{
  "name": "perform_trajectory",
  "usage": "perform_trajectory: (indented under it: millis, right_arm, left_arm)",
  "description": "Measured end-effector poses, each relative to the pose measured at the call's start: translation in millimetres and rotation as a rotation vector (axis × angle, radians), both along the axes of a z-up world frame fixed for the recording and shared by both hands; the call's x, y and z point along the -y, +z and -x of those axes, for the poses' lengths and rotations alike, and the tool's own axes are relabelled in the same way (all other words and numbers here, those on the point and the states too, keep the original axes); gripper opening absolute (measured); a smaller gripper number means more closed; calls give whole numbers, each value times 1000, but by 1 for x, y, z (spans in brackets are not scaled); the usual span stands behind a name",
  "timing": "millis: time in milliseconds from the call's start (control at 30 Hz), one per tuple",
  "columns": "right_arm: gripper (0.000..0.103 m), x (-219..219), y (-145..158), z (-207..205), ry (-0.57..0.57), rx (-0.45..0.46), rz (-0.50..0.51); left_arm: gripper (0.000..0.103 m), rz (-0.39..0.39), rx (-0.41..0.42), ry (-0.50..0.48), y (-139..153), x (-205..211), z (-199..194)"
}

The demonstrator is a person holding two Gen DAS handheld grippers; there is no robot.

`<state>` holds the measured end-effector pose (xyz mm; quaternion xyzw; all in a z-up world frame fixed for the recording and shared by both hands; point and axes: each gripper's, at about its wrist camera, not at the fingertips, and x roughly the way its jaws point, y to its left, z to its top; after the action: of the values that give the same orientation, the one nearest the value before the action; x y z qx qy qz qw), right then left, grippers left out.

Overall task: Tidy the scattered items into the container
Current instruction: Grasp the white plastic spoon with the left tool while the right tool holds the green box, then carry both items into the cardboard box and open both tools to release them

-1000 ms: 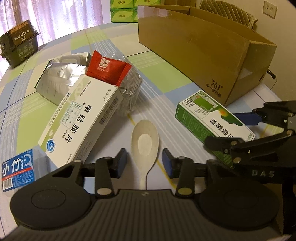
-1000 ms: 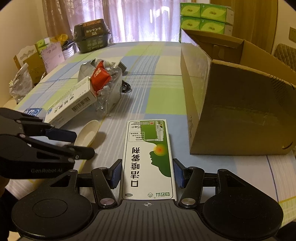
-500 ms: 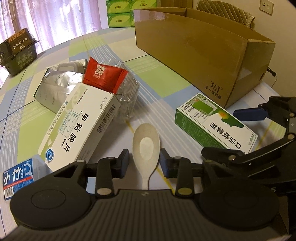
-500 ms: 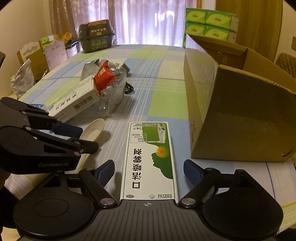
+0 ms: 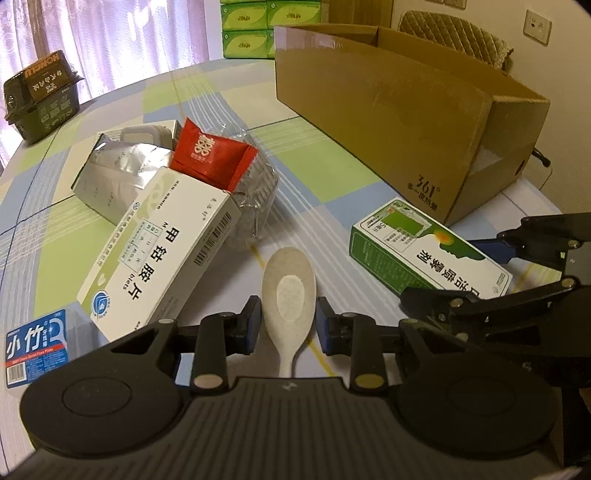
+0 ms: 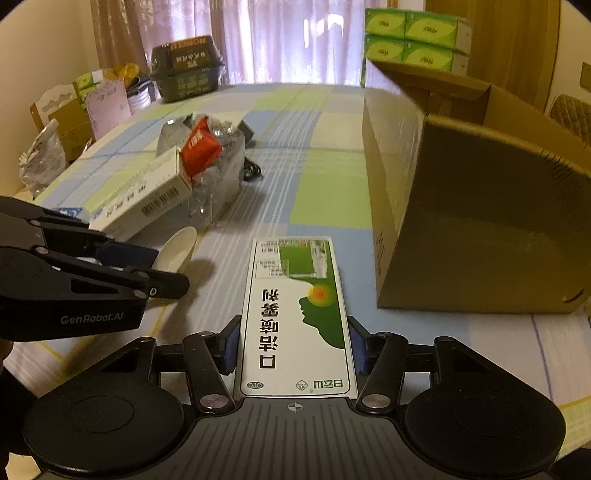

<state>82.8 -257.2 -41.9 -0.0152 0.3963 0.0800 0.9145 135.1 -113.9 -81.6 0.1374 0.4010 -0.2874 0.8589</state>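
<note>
A cream spoon [image 5: 290, 291] lies bowl-up between the fingers of my left gripper [image 5: 289, 321], whose blue pads press on both sides of it. In the right wrist view the spoon [image 6: 177, 245] tilts up off the tablecloth in that gripper [image 6: 110, 273]. My right gripper [image 6: 293, 350] is shut on the near end of a green-and-white medicine box [image 6: 295, 310], the same box [image 5: 424, 247] seen in the left wrist view. The open cardboard box [image 5: 388, 110] stands just beyond and right, and its brown wall [image 6: 461, 206] fills the right side.
A pile sits left of the spoon: a long white medicine box [image 5: 159, 254], a red packet [image 5: 210, 155], a silver foil pouch [image 5: 110, 173] and a clear plastic tub [image 5: 255, 199]. A blue floss pack [image 5: 35, 343] lies at the near left. A dark container [image 5: 40, 96] and green tissue packs [image 5: 269, 22] stand at the back.
My left fingers closed in on the spoon. My right fingers opened wide half a second ago and have now closed on the green-and-white box, which sits nearer the camera.
</note>
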Motion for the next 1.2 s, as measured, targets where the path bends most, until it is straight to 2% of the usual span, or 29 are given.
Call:
perform_trajectory:
  millis: [700,1000,1200]
  right_arm:
    - [58,-16,41,16,31,127,27]
    - [58,-21,80,20,54,283,67]
    - [58,-4,117,16,7,405,74]
  left_arm:
    - [26,48,83,21,50,-10,13]
    - [26,63,179,-6,98,-5,7]
    - [26,99,243,-44,138,14,-1]
